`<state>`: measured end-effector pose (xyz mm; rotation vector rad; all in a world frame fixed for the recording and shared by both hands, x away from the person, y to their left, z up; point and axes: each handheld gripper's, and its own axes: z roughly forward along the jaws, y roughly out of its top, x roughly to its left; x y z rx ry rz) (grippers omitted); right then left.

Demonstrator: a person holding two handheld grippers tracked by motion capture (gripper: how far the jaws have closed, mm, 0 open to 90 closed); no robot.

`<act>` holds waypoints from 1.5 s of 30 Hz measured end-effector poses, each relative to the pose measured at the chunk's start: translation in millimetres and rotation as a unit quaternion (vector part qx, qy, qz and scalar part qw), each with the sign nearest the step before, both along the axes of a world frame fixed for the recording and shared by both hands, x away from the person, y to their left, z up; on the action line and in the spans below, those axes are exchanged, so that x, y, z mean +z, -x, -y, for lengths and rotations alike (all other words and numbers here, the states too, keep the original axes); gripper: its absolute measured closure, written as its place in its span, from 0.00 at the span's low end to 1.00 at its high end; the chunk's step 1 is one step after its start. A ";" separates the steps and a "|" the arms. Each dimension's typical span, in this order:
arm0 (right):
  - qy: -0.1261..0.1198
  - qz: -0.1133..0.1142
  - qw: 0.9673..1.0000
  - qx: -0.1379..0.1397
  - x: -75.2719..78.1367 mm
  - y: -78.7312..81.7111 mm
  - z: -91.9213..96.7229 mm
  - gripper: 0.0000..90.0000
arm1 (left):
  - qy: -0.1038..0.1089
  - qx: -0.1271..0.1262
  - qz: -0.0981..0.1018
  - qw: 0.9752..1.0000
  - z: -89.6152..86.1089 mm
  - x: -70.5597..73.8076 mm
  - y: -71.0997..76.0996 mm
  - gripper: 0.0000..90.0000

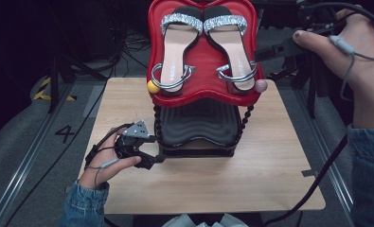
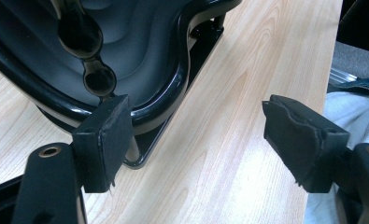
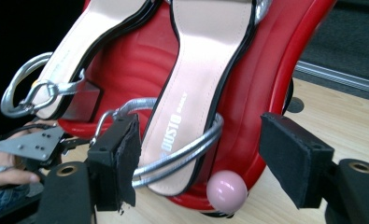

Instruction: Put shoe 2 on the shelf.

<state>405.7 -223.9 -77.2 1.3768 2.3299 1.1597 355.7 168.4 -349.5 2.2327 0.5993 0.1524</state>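
Note:
A red tray [image 1: 201, 56] tops a two-level rack and carries a pair of pink-soled sandals with glittery straps, the left sandal [image 1: 175, 42] and the right sandal [image 1: 232, 42]. Below it sits a black tray [image 1: 199, 123]. My left gripper [image 1: 155, 149] rests on the table at the rack's front left corner. It is open [image 2: 196, 109], with one pad beside the black tray's rim [image 2: 173, 88]. My right gripper [image 1: 265, 51] hovers at the red tray's right edge. It is open [image 3: 201, 126] and faces the heel end of the right sandal [image 3: 205, 70] without its pads touching it.
The rack stands on a light wooden table [image 1: 270, 156]. A yellow ball [image 1: 152, 86] and a pink ball [image 1: 261, 85] cap the red tray's front corners; the pink ball [image 3: 226, 190] hangs just below my right jaws. Cables trail off both grippers.

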 end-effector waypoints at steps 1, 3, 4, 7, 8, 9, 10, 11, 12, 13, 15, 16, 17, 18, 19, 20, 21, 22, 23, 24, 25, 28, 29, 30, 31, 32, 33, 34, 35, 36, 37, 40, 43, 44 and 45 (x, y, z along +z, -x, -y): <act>0.000 0.001 1.000 0.005 -0.4 1.1 1.2 0.34 | 0.000 0.000 0.000 1.000 -0.3 0.1 -0.1 0.27; 0.001 0.006 1.000 0.014 -1.7 4.4 4.0 0.34 | 0.000 -0.001 0.000 1.000 -0.5 0.2 -0.2 0.27; 0.005 0.009 1.000 0.021 -2.6 7.1 5.5 0.34 | 0.000 0.000 0.000 1.000 -0.8 0.2 0.0 0.27; 0.006 0.015 0.999 0.035 -5.0 13.3 9.5 0.34 | -0.001 -0.001 0.000 1.000 -0.9 0.9 0.2 0.27; 0.008 0.017 0.999 0.042 -6.1 16.1 11.7 0.34 | -0.001 -0.002 0.001 1.000 -0.8 1.0 0.0 0.27; 0.008 0.021 0.999 0.048 -7.0 17.9 12.8 0.34 | 0.000 -0.002 0.000 1.000 -0.7 1.0 -0.2 0.27; 0.010 0.024 0.998 0.056 -8.3 20.4 14.5 0.34 | 0.004 0.000 -0.003 1.000 0.1 0.7 -0.1 0.27; 0.009 0.025 0.998 0.060 -10.0 22.9 16.4 0.34 | 0.002 0.000 -0.001 1.000 0.2 0.4 -0.6 0.27; 0.011 0.027 0.997 0.065 -11.8 25.4 18.4 0.34 | -0.001 -0.001 0.000 1.000 0.3 0.1 -0.7 0.27; 0.015 0.032 0.997 0.071 -13.3 27.1 20.0 0.34 | -0.001 -0.001 -0.001 1.000 0.6 -0.3 -0.6 0.27; 0.014 0.033 0.997 0.075 -17.8 31.6 24.4 0.34 | 0.000 -0.001 -0.003 1.000 0.9 -0.5 -0.1 0.27; 0.014 0.035 0.996 0.077 -19.7 33.1 26.0 0.35 | 0.001 0.000 -0.004 1.000 1.1 -0.6 0.4 0.27; 0.015 0.037 0.996 0.081 -22.4 35.0 28.1 0.35 | -0.002 0.000 -0.004 1.000 0.8 -0.4 0.8 0.27; 0.013 0.036 0.996 0.083 -25.7 37.2 30.6 0.35 | -0.002 0.000 -0.004 1.000 0.7 -0.3 1.1 0.27; 0.014 0.040 0.995 0.087 -28.7 38.7 32.4 0.35 | -0.002 0.000 -0.004 1.000 0.5 -0.3 1.4 0.27; 0.016 0.042 0.995 0.089 -32.5 40.6 35.0 0.35 | -0.004 -0.001 -0.004 1.000 -0.2 -0.1 1.3 0.27; 0.016 0.045 0.994 0.096 -35.5 41.9 36.8 0.35 | -0.003 0.001 -0.004 1.000 -0.5 -0.4 1.5 0.27; 0.019 0.051 0.993 0.104 -38.7 42.8 38.8 0.35 | -0.003 0.002 -0.005 1.000 -1.3 -0.7 1.7 0.27; 0.019 0.051 0.993 0.104 -38.7 42.8 38.8 0.35 | -0.003 0.002 -0.005 1.000 -1.3 -0.7 1.7 0.27; 0.020 0.053 0.993 0.108 -41.9 43.7 40.6 0.35 | -0.001 0.005 -0.006 1.000 -1.9 -1.2 2.0 0.27; 0.023 0.058 0.991 0.117 -46.1 44.6 43.0 0.35 | -0.003 0.006 -0.008 1.000 -2.8 -1.0 2.4 0.27; 0.027 0.062 0.989 0.131 -58.8 46.6 48.2 0.36 | -0.004 0.008 -0.008 1.000 -4.6 -1.2 3.3 0.27; 0.025 0.059 0.989 0.133 -62.3 47.1 49.7 0.36 | -0.004 0.010 -0.008 1.000 -5.1 -1.3 3.7 0.27; 0.022 0.057 0.989 0.133 -65.6 47.3 51.3 0.36 | -0.004 0.009 -0.007 1.000 -5.6 -1.6 3.9 0.27; 0.022 0.056 0.989 0.134 -68.4 47.3 53.3 0.36 | -0.004 0.010 -0.010 1.000 -5.9 -1.8 4.4 0.27; 0.021 0.057 0.989 0.136 -70.5 47.2 54.6 0.36 | -0.006 0.011 -0.011 1.000 -6.6 -2.1 4.9 0.27; 0.020 0.057 0.989 0.137 -73.1 47.5 56.0 0.36 | -0.006 0.012 -0.011 1.000 -7.4 -2.6 5.2 0.27; 0.019 0.057 0.989 0.138 -75.8 47.6 57.6 0.36 | -0.009 0.012 -0.010 1.000 -8.8 -2.7 5.4 0.27; 0.018 0.056 0.988 0.139 -79.3 47.8 59.3 0.36 | -0.008 0.014 -0.011 1.000 -9.8 -2.8 5.7 0.27; 0.017 0.057 0.988 0.141 -82.3 48.2 60.5 0.36 | -0.006 0.018 -0.013 1.000 -10.6 -2.9 6.4 0.27; 0.015 0.059 0.988 0.143 -85.6 48.6 61.5 0.36 | -0.006 0.019 -0.012 1.000 -11.7 -3.0 6.9 0.27; 0.010 0.056 0.987 0.153 -98.3 49.3 63.8 0.35 | -0.008 0.023 -0.012 1.000 -15.5 -2.3 8.6 0.27; 0.010 0.057 0.985 0.161 -109.7 49.3 64.7 0.36 | -0.005 0.027 -0.012 1.000 -17.7 -2.2 9.5 0.27; 0.011 0.058 0.985 0.165 -114.1 48.9 65.0 0.35 | -0.007 0.027 -0.011 1.000 -18.5 -2.1 9.5 0.27; 0.012 0.057 0.984 0.170 -118.4 48.6 65.2 0.35 | -0.006 0.028 -0.011 1.000 -18.8 -2.4 9.6 0.27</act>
